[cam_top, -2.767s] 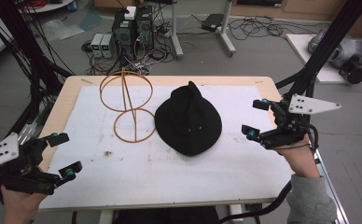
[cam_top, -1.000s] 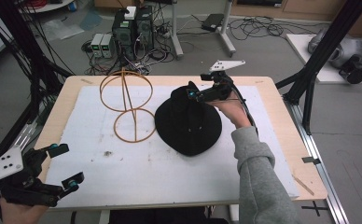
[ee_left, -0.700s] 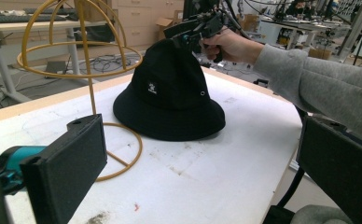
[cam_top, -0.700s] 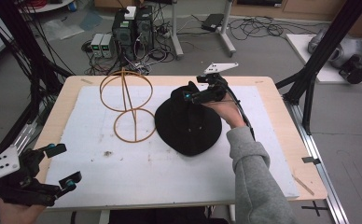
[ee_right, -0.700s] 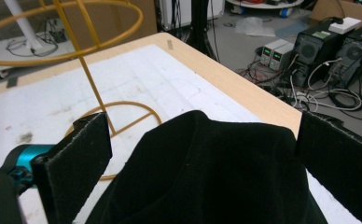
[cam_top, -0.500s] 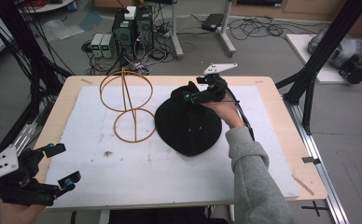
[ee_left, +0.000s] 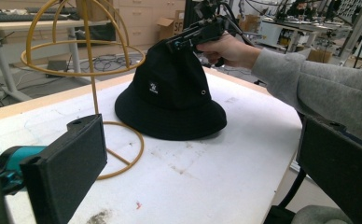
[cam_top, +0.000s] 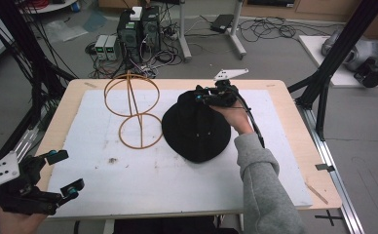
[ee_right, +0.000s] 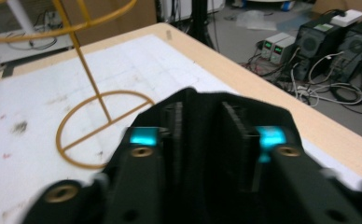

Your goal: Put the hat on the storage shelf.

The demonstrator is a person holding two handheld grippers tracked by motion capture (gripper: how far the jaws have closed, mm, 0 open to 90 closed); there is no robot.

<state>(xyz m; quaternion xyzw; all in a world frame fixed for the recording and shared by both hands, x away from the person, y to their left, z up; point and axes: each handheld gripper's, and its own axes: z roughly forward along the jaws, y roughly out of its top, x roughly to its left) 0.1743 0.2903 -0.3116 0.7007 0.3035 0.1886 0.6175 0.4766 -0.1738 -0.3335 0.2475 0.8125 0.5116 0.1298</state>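
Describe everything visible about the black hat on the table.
The black bucket hat looks like soft fabric, with a downturned brim, a small pale logo and a metal eyelet on its side. It sits brim-down on the white mat, beside the wire hat stand. The right gripper has just been closing and pinches the crown's top, pulling it into a peak.

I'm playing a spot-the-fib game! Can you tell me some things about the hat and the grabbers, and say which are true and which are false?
1. The black hat lies on the table. True.
2. The right gripper pinches the hat's top. True; its fingers have just been closing on it.
3. The hat hangs on the wire stand. False; it lies beside it.
4. The left gripper holds the stand. False; it is open, holding nothing.
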